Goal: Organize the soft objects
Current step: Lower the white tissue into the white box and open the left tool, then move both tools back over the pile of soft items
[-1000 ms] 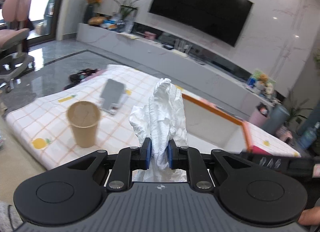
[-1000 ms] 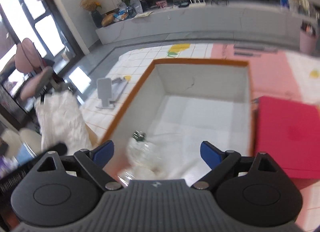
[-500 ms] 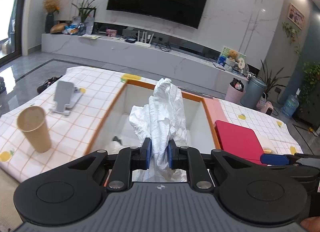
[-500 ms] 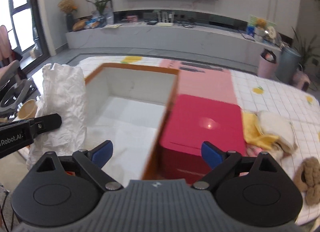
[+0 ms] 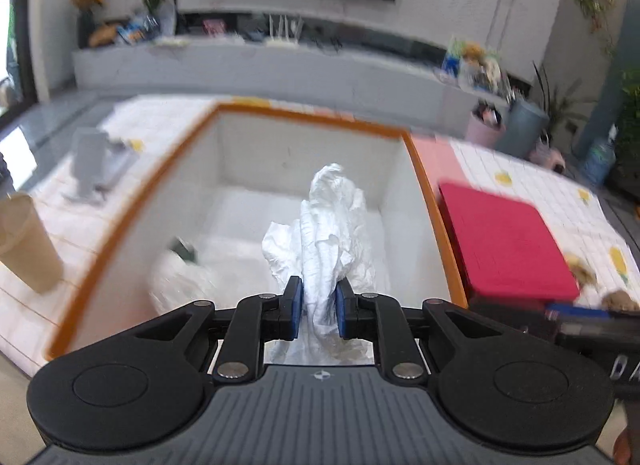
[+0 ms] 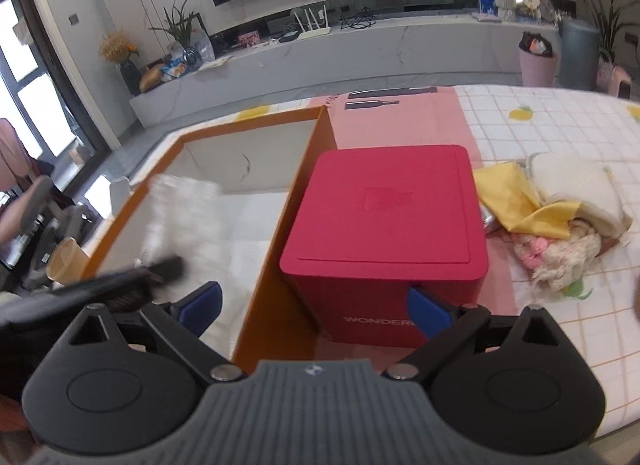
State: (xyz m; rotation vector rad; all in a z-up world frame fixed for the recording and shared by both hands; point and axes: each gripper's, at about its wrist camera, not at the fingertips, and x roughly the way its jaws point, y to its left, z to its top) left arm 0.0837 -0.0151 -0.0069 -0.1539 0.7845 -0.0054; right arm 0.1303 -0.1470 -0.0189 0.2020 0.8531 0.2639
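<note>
My left gripper is shut on a crumpled white plastic bag and holds it over the open orange-rimmed white box. A clear plastic bottle lies blurred on the box floor at the left. In the right wrist view the bag shows blurred above the box. My right gripper is open and empty, in front of a red box. A pile of soft things, yellow cloth, cream towel and pink and white yarn, lies right of the red box.
A paper cup and a grey phone stand sit left of the box on the checked tablecloth. A pink lid lies behind the red box. A brown plush lies at the right.
My left gripper has carried the bag forward and down over the open box. My right gripper has swung right, from the box to the red box and the soft pile.
</note>
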